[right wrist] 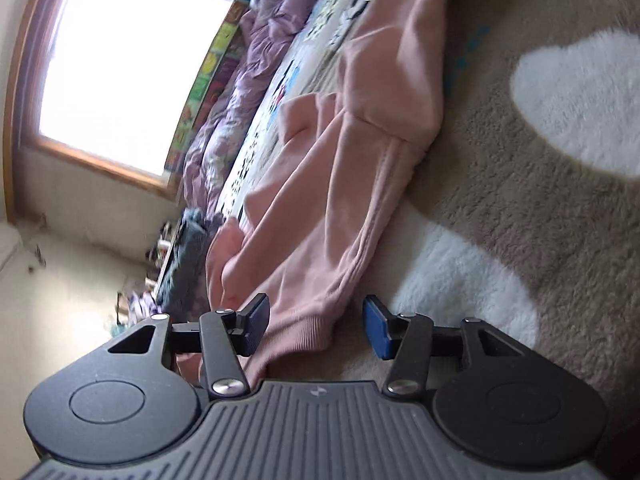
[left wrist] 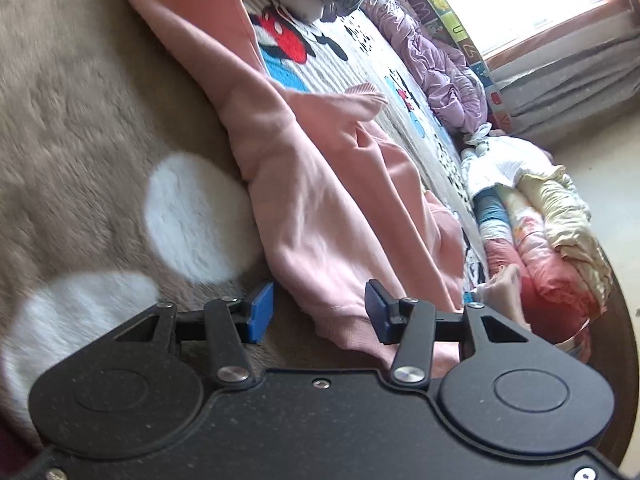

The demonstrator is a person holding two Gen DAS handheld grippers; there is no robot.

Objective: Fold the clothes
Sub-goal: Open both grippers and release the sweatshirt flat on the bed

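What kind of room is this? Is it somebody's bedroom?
Probably a bedroom. A pink sweatshirt lies on a fluffy brown blanket with white spots, a crumpled purple quilt sits by the window, and folded bedding is piled nearby.

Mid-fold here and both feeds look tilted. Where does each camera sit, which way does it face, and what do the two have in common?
Left wrist: rides on the left gripper, looking along its open fingers at the pink sweatshirt hem on the tan fleece blanket, window beyond; only the gripper's black body shows.
Right wrist: rides on the right gripper, fingers apart around the sweatshirt's ribbed hem, window far left; only the gripper shows.
Shared: the sweatshirt, blanket, purple quilt and window.
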